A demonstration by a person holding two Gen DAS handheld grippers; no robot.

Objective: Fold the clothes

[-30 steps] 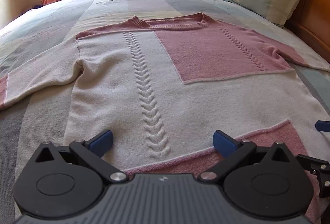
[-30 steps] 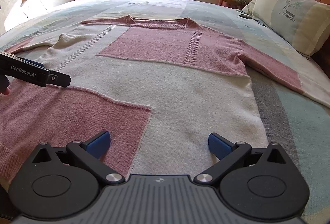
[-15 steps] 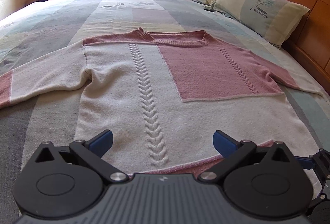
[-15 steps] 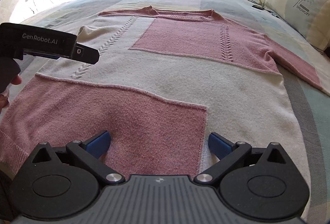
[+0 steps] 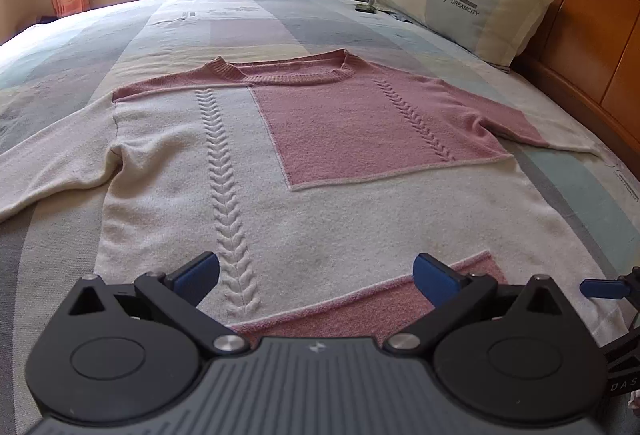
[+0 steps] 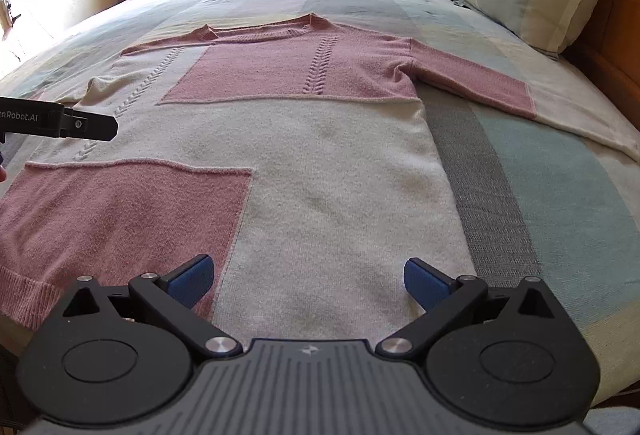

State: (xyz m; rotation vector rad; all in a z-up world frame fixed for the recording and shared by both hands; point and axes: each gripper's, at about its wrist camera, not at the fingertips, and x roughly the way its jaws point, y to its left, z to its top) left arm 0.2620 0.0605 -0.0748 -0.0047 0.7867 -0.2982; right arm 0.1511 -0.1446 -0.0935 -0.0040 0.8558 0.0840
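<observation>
Both grippers, left gripper (image 5: 316, 275) and right gripper (image 6: 306, 277), have drawn back, jaws spread, empty; grabbing one layer of the sweater (image 5: 320, 211) hem would skew the fold.

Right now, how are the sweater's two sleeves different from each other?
The left sleeve is cream as far as it shows, while the right sleeve is pink with a cream end. In the left wrist view the left sleeve runs out of the picture, so its end is unseen; the right sleeve's cream end shows in both views. Both lie flat, spread out from the sweater on the bed.
</observation>
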